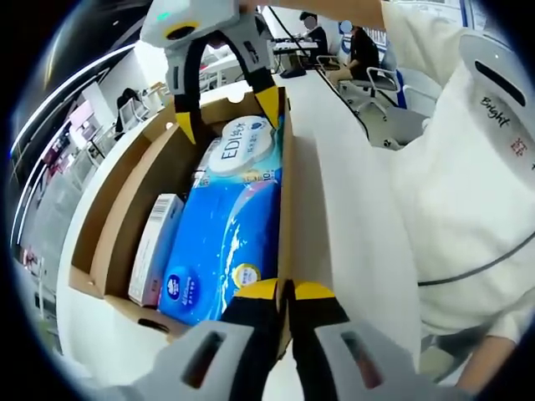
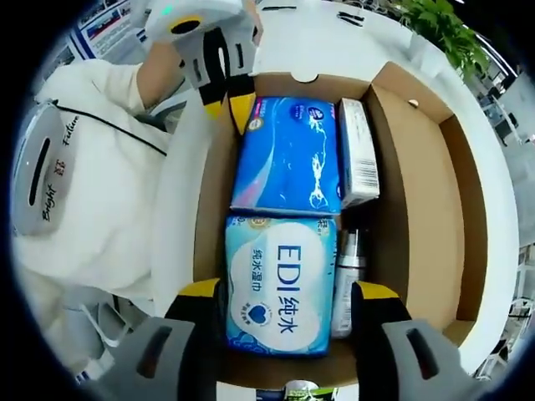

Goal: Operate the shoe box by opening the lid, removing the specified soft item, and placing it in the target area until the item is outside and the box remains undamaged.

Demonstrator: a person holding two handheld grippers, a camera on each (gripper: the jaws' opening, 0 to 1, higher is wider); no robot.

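Note:
An open cardboard shoe box [image 1: 125,217] [image 2: 418,167] lies on a white table. Inside are a blue tissue pack [image 1: 226,242] [image 2: 288,154], a white-and-blue EDI wet-wipes pack [image 1: 242,146] [image 2: 280,284], a slim white carton [image 1: 155,246] [image 2: 358,150] and a silver bottle [image 2: 347,276]. My left gripper [image 1: 286,290] [image 2: 227,107] is shut on the box's long side wall, by the tissue pack's end. My right gripper [image 2: 288,290] [image 1: 227,113] is open at the opposite end, its jaws straddling the wipes pack and the bottle.
The white table [image 1: 351,217] stretches along the box's side. The person's white sweater [image 1: 468,192] [image 2: 84,192] is close beside the table. Seated people and chairs [image 1: 359,50] are at the far end. A green plant [image 2: 443,25] stands beyond the box.

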